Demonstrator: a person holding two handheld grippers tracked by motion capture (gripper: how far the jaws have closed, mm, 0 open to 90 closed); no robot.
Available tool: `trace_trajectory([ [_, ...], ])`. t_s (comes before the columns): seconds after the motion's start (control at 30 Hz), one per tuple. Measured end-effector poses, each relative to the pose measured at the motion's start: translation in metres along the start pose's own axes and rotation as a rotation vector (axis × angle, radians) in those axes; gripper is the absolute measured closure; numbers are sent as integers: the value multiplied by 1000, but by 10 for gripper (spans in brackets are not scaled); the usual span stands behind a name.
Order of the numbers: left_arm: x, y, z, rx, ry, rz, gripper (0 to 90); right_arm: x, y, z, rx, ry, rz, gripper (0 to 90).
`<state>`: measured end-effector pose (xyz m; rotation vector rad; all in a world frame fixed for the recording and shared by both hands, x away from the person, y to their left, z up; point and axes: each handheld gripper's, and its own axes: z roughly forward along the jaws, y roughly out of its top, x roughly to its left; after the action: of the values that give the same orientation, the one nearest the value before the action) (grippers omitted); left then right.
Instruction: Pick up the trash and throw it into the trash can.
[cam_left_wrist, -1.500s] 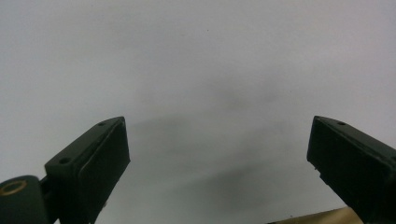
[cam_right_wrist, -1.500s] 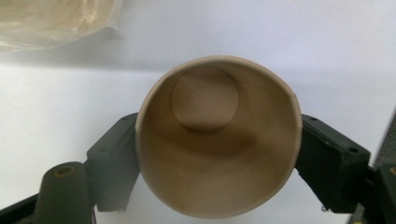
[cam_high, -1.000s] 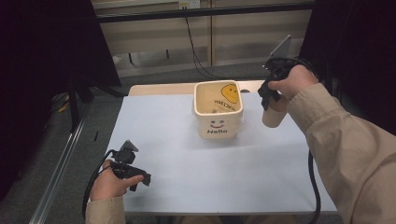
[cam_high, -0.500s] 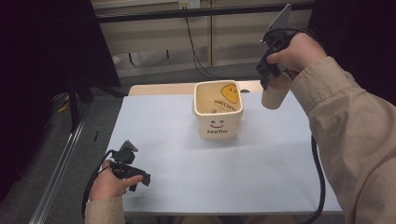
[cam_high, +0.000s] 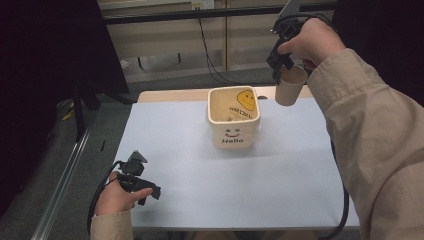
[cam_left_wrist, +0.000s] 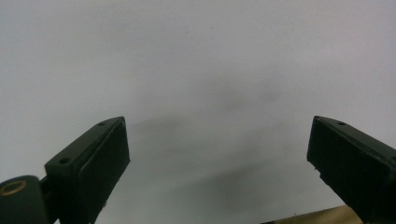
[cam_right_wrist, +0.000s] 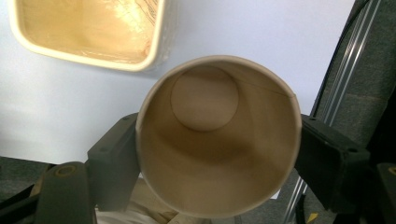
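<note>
A brown paper cup (cam_high: 290, 86) hangs in the air to the right of a cream square tub (cam_high: 234, 118) with a smiley face and "Hello" on it. My right gripper (cam_high: 283, 70) is shut on the cup, one jaw on each side of its wall. Looking down from the right gripper view, the paper cup (cam_right_wrist: 219, 135) is empty, held by my right gripper (cam_right_wrist: 215, 158), and the tub (cam_right_wrist: 88, 32) lies below at the upper left. At the table's front left my left gripper (cam_high: 150, 192) rests low, and in its own view my left gripper (cam_left_wrist: 219, 163) stands open over bare tabletop.
The pale blue table top (cam_high: 200, 175) spreads around the tub. A metal rail (cam_high: 65, 175) runs along the floor at the left. Cables (cam_high: 210, 45) hang behind the table's far edge, against a dark surround.
My right gripper has lifted the paper cup from beside the tub to well above the table at the tub's right. The left hand has stayed where it was.
</note>
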<state>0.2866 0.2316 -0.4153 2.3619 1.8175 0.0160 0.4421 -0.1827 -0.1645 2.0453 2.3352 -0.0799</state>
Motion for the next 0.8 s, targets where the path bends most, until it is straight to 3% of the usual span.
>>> trace_trajectory([
  [0.07, 1, 0, 0, 1, 8, 14, 56, 3, 1, 0, -4, 6, -3, 219],
  [0.5, 5, -1, -2, -5, -5, -11, 56, 62, 25, -5, -24, 14, -107, 218],
  [0.8, 6, -1, -2, -18, 4, -6, 56, 76, 37, 5, -21, 22, -138, 218],
])
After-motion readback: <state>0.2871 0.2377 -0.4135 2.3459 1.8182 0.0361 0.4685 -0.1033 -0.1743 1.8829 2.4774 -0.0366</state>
